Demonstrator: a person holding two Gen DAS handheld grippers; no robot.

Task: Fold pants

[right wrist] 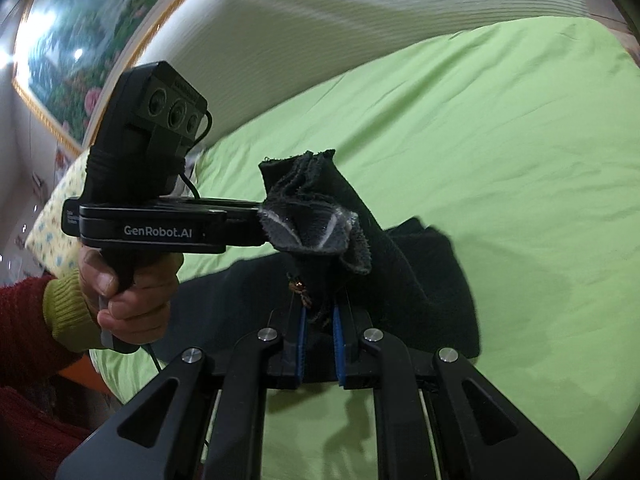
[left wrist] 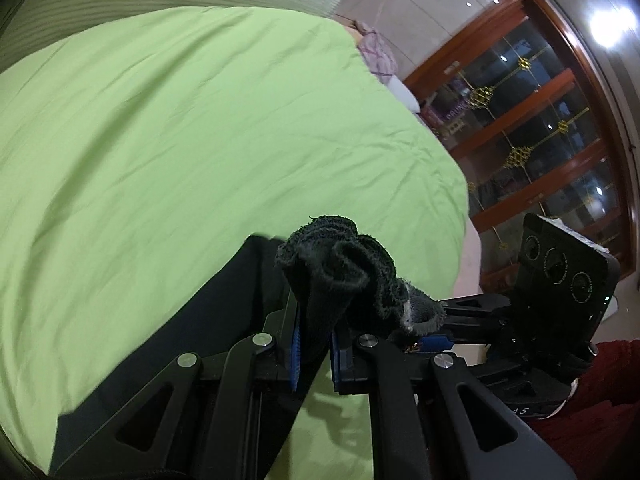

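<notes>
Black pants [left wrist: 224, 312] lie partly on a green bed sheet [left wrist: 180, 140]; one end is lifted. My left gripper [left wrist: 314, 344] is shut on a bunched black edge of the pants [left wrist: 340, 264], held above the bed. My right gripper [right wrist: 320, 336] is shut on the same bunched end [right wrist: 316, 208], which shows a grey inner lining. The rest of the pants [right wrist: 424, 288] hangs down onto the sheet [right wrist: 480, 140]. The two grippers are close together; the left one [right wrist: 160, 228] shows in the right wrist view, the right one [left wrist: 560, 280] in the left wrist view.
A striped white headboard or pillow [right wrist: 360, 20] runs along the far side of the bed. A wooden cabinet with glass doors [left wrist: 540, 120] stands beyond the bed's edge. A framed painting [right wrist: 80, 40] hangs on the wall. A patterned pillow [right wrist: 56, 216] lies at left.
</notes>
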